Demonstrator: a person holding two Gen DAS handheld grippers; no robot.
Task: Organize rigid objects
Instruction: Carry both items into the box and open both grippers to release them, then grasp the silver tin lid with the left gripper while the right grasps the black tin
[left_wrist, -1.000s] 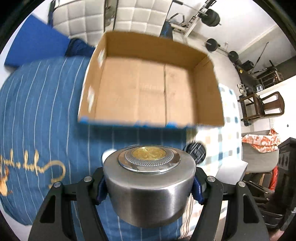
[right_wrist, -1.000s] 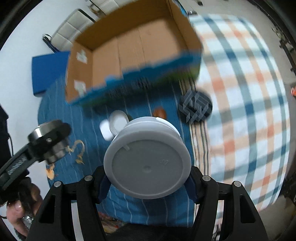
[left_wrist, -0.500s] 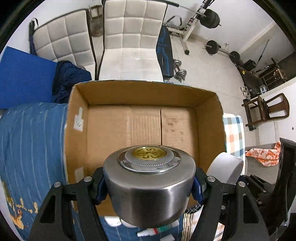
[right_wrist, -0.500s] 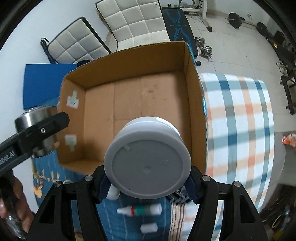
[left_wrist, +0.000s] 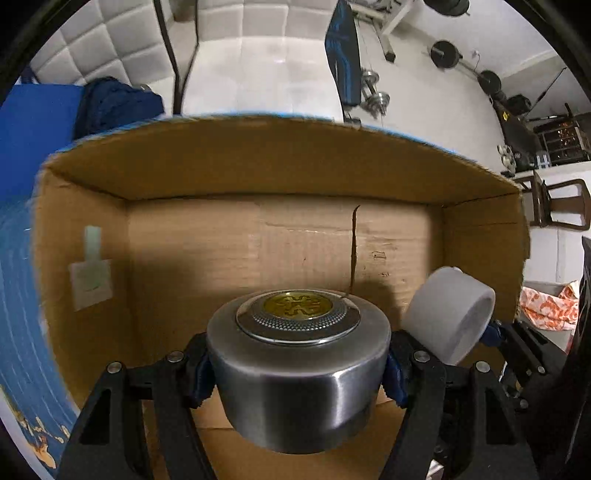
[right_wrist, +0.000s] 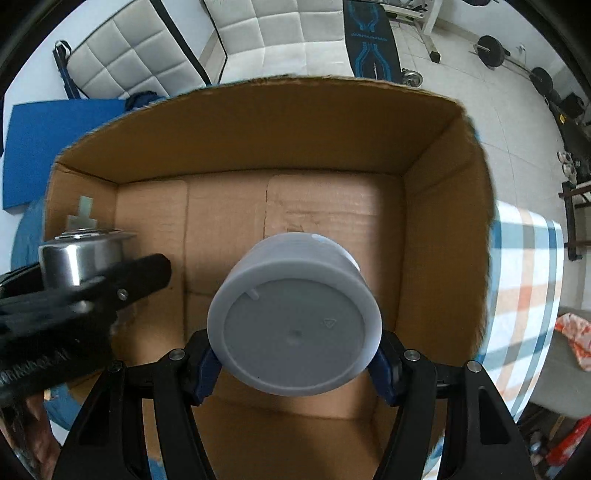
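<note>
My left gripper is shut on a round steel container with a gold emblem on its top, and holds it over the open cardboard box. My right gripper is shut on a pale grey plastic tub, its flat base turned toward the camera, above the box floor. The grey tub shows at the right of the left wrist view. The steel container and the left gripper's black finger show at the left of the right wrist view. The box floor is bare.
The box sits on a bed with a blue striped cover and a checked blanket. Behind it are white quilted chairs, a blue mat, gym weights and a wooden chair. A person's hand is at the lower left.
Both grippers moved forward and down, from over the bed to inside the box mouth. The box now fills both views. The small items on the bed have dropped out of sight.
</note>
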